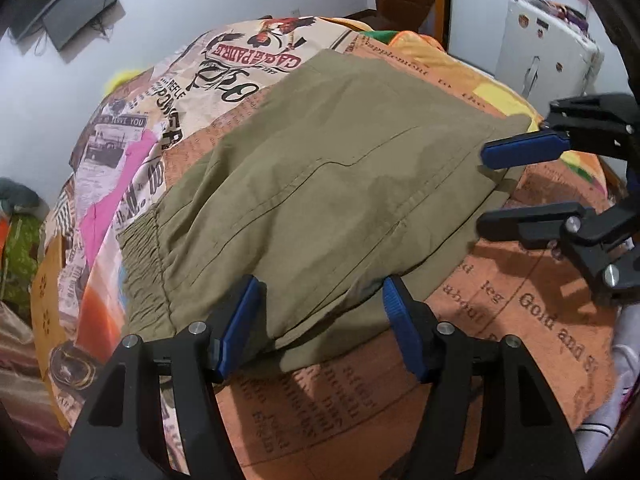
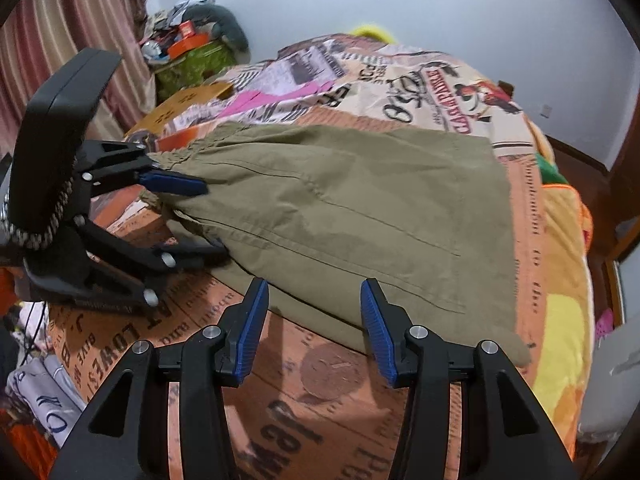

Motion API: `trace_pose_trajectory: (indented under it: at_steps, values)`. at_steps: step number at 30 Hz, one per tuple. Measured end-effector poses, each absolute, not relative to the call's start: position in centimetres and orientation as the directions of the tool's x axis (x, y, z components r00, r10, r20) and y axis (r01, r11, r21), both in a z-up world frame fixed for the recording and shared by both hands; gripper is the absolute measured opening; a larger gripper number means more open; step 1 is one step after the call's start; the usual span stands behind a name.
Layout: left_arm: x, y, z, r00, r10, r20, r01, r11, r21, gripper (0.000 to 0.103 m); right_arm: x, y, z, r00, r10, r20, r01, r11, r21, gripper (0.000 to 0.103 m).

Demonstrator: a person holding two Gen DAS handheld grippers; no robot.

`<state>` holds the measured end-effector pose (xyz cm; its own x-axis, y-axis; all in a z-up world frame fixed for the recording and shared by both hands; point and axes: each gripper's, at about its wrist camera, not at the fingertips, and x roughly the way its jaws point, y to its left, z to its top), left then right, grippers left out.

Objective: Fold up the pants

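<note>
Now, pants (image 1: 320,184): folded, flat on the bed (image 1: 520,320).
Left claw (image 1: 320,324): spread at pants' near edge, gripping nothing.
Right claw (image 2: 314,328): spread at pants' near edge, gripping nothing.

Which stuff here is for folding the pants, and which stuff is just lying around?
For the job:
- olive-green cotton pants
- left tool, open
- right tool, open
- newspaper-print bedspread beneath the pants

Just lying about:
- grey plush toy
- striped pink curtain
- white cabinet with stickers

One pair of olive pants (image 1: 320,184), two grippers, left gripper (image 1: 320,320), right gripper (image 2: 314,328), one printed bedspread (image 1: 520,312), one bed.
</note>
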<state>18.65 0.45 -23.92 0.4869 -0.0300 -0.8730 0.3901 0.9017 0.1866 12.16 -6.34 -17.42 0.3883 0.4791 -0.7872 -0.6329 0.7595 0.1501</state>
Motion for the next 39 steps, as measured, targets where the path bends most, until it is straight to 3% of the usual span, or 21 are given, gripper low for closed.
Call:
trace_pose_trajectory:
  at_steps: [2,7,16,17,18,20,22,28,33,36,39]
  values:
    - [18.8,0.5,-24.0,0.486,-0.037,-0.873,0.390,0.903,0.179,0.064,12.3,-5.8,-17.8,0.369,0.486,-0.792,-0.642,0.749,0.161,0.044]
    - [19.5,1.3,-23.3,0.467,-0.093,-0.879,0.377,0.921,0.103,0.040,12.7,-4.6,-18.6,0.347,0.468,-0.813,-0.663,0.735,0.141,0.044]
    - [20.1,2.4,-21.2,0.461,-0.170,-0.871,0.348,0.938,0.001,0.036,13.3,-3.6,-18.5,0.366,0.482,-0.796,-0.691,0.714,0.115,0.042]
    - [20.0,2.4,-21.0,0.463,-0.173,-0.870,0.349,0.937,-0.001,0.036,13.4,-3.5,-18.4,0.379,0.479,-0.791,-0.687,0.719,0.106,0.039]
    - [19.8,2.2,-20.8,0.465,-0.176,-0.868,0.357,0.934,0.001,0.036,13.4,-3.5,-18.4,0.395,0.478,-0.784,-0.684,0.723,0.097,0.027]
    - [19.4,2.0,-20.5,0.474,-0.180,-0.862,0.369,0.929,0.009,0.036,13.6,-3.4,-18.5,0.393,0.475,-0.787,-0.685,0.723,0.094,0.015]
    - [18.8,1.5,-20.3,0.487,-0.190,-0.853,0.390,0.921,0.017,0.036,13.6,-3.4,-18.5,0.395,0.480,-0.784,-0.685,0.722,0.096,0.008]
    - [18.8,1.6,-21.2,0.478,-0.180,-0.860,0.380,0.925,0.018,0.036,12.7,-3.6,-17.4,0.421,0.494,-0.761,-0.697,0.713,0.077,0.006]
    - [18.1,0.6,-21.5,0.508,-0.118,-0.853,0.383,0.918,0.101,0.036,12.2,-3.9,-16.8,0.426,0.509,-0.748,-0.704,0.705,0.079,0.005]
    - [17.6,0.4,-21.5,0.525,-0.096,-0.846,0.389,0.911,0.138,0.026,12.0,-4.0,-16.8,0.411,0.523,-0.747,-0.704,0.702,0.104,0.004]
    - [17.2,0.6,-21.1,0.529,-0.113,-0.841,0.390,0.913,0.123,0.023,11.7,-4.2,-16.6,0.413,0.526,-0.743,-0.706,0.701,0.104,0.004]
